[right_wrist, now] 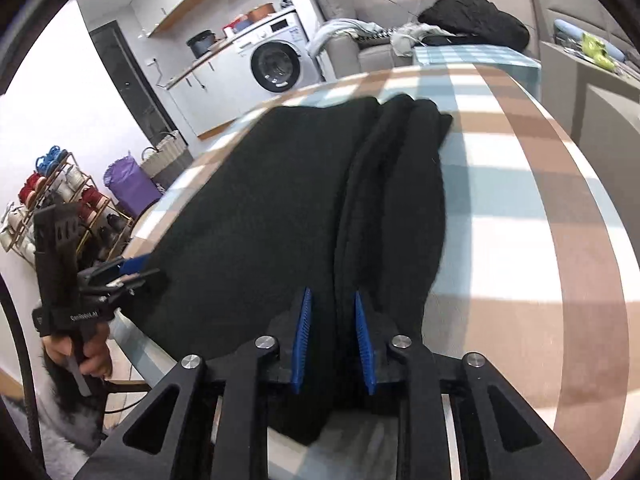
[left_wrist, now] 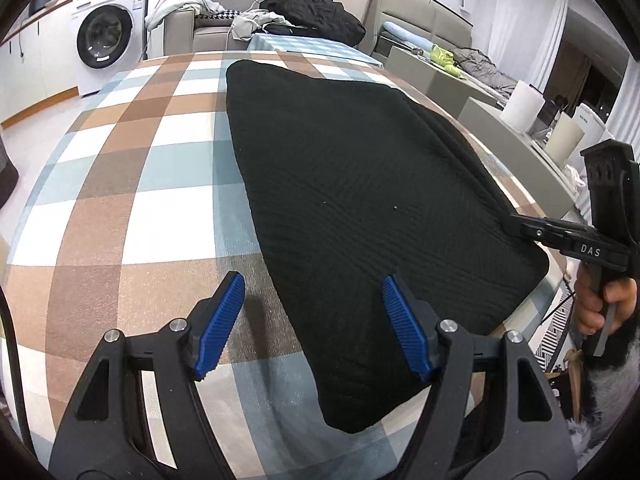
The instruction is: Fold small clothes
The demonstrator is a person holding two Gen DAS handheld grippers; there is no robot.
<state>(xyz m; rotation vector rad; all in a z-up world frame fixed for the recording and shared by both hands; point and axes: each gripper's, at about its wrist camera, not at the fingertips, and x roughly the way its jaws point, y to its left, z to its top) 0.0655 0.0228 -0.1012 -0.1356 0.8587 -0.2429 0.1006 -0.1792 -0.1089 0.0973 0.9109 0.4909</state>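
A black knitted garment (left_wrist: 360,200) lies spread on the bench (left_wrist: 120,200), which is covered by a checked cloth of brown, white and pale blue. The left tool (left_wrist: 312,320) hangs over the near left edge of the garment with its blue pads standing wide apart: one pad is over the bare cloth, the other over the black knit, and nothing is gripped between them. The right tool (right_wrist: 332,336) has its pads drawn narrow, pinching a raised fold of the garment (right_wrist: 320,200) near its right side; from the left wrist view the same tool (left_wrist: 516,226) meets the garment's right edge, with a hand (left_wrist: 600,304) on its handle. The garment's right border is bunched into long ridges, while the rest lies flat. To the left of the garment a broad stretch of checked cloth is free; on the right the garment comes close to the bench's rim. A washing machine (left_wrist: 106,36) stands well beyond the bench.
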